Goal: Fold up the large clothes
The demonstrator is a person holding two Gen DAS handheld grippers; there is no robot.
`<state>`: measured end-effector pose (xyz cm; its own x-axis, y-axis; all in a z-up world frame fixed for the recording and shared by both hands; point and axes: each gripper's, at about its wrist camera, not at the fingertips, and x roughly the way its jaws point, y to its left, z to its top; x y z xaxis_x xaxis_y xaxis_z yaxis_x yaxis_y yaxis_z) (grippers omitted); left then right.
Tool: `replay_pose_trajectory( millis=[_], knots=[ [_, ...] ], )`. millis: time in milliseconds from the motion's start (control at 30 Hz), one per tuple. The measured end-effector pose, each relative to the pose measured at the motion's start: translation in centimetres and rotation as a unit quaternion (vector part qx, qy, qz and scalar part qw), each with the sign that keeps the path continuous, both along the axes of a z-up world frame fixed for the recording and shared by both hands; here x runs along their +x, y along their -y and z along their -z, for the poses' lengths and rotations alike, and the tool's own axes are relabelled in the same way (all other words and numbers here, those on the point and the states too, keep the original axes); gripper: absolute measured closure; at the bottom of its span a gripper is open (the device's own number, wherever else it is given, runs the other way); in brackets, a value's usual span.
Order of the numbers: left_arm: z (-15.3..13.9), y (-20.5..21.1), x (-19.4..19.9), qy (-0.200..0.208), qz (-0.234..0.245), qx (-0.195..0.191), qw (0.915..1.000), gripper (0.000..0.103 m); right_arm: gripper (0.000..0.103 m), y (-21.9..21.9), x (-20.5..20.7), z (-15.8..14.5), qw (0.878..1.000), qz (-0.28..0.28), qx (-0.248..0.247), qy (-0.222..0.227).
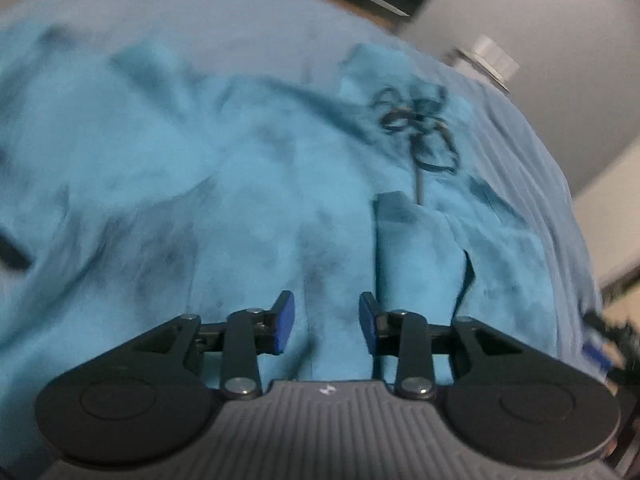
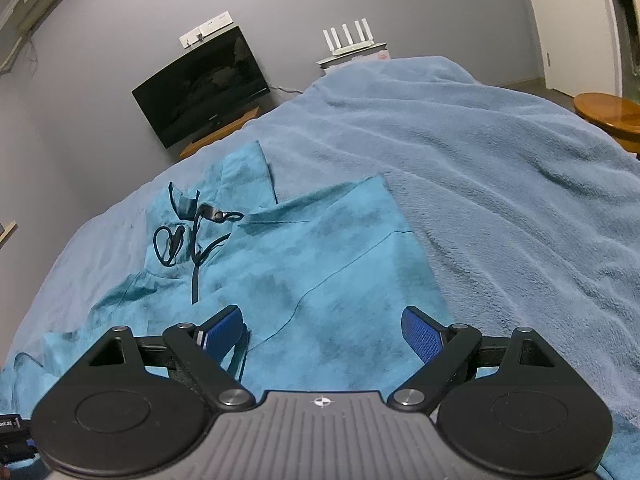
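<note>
The garment [image 2: 320, 256], a teal piece with a dark drawstring [image 2: 188, 236] knotted near its neck, lies spread on the blue blanket [image 2: 500, 168] that covers the bed, so both claws can come at it from above and work it flat. The left claw [image 1: 326, 326] points steeply down with its blue pads [image 1: 285, 322] drawn in to a narrow gap. A ridge of teal cloth runs straight ahead of that gap, but the view is smeared and I cannot tell whether the pads pinch a fold or only stand over it. The drawstring lies well ahead of this claw and to its right, with a slit or flap edge just ahead of its right pad. The right claw [image 2: 322, 334] stands wide open above the cloth and holds nothing. A seam runs ahead between its fingers, the garment's straight side edge lies just ahead to its right, and the drawstring is ahead to its left. That stance suggests it waits to take the side edge while the left claw secures its own hold. A dark screen [image 2: 204, 88] stands against the wall far ahead.
</note>
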<state>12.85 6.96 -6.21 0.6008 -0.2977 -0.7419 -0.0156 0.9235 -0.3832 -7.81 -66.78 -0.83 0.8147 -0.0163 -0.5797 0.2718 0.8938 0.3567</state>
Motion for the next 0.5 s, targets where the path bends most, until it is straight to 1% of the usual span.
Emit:
replay_pose_trajectory(
  millis=[33, 67, 100, 133, 167, 200, 267, 333, 367, 400, 433, 500],
  knots=[
    [-0.6, 1.5, 0.0, 0.017, 0.028, 0.025, 0.9992, 0.055, 0.014, -0.1, 0.1, 0.0, 1.0, -0.001, -0.001, -0.001],
    [-1.3, 3.2, 0.1, 0.034, 0.055, 0.054, 0.9964, 0.049, 0.014, -0.2, 0.0, 0.0, 1.0, -0.001, -0.003, -0.002],
    [-1.7, 5.0, 0.3, 0.052, 0.077, 0.085, 0.9921, 0.031, 0.014, -0.3, 0.1, -0.1, 1.0, -0.003, -0.004, -0.002],
    [-2.2, 6.8, 0.2, 0.071, 0.096, 0.115, 0.9861, 0.016, 0.014, -0.3, 0.1, -0.1, 1.0, -0.003, -0.006, -0.003],
    [-2.4, 8.7, 0.1, 0.092, 0.119, 0.144, 0.978, 0.013, 0.014, -0.4, 0.2, -0.1, 1.0, -0.003, -0.007, -0.003],
    [-2.4, 10.4, -0.1, 0.111, 0.147, 0.167, 0.9686, 0.012, 0.014, -0.5, 0.2, 0.0, 1.0, -0.003, -0.007, -0.003],
    [-1.9, 13.4, 0.0, 0.117, 0.196, 0.203, 0.952, 0.012, 0.013, -0.5, 0.2, -0.1, 1.0, -0.002, -0.007, -0.003],
    [-0.8, 16.3, -0.2, 0.114, 0.252, 0.238, 0.9309, 0.012, 0.013, -0.3, 0.2, 0.0, 1.0, -0.002, -0.005, -0.004],
    [-0.2, 17.5, -0.5, 0.11, 0.279, 0.256, 0.9189, 0.012, 0.013, -0.3, 0.3, 0.1, 1.0, -0.001, -0.004, -0.004],
    [0.6, 18.9, -0.7, 0.102, 0.31, 0.278, 0.9033, 0.012, 0.013, -0.2, 0.3, 0.2, 1.0, -0.001, -0.003, -0.005],
    [1.3, 19.7, -1.2, 0.095, 0.334, 0.294, 0.8903, 0.012, 0.013, -0.2, 0.4, 0.3, 1.0, -0.002, -0.003, -0.006],
    [2.7, 21.2, -2.2, 0.08, 0.37, 0.324, 0.867, 0.013, 0.013, -0.3, 0.6, 0.5, 1.0, -0.004, -0.003, -0.008]
  ],
)
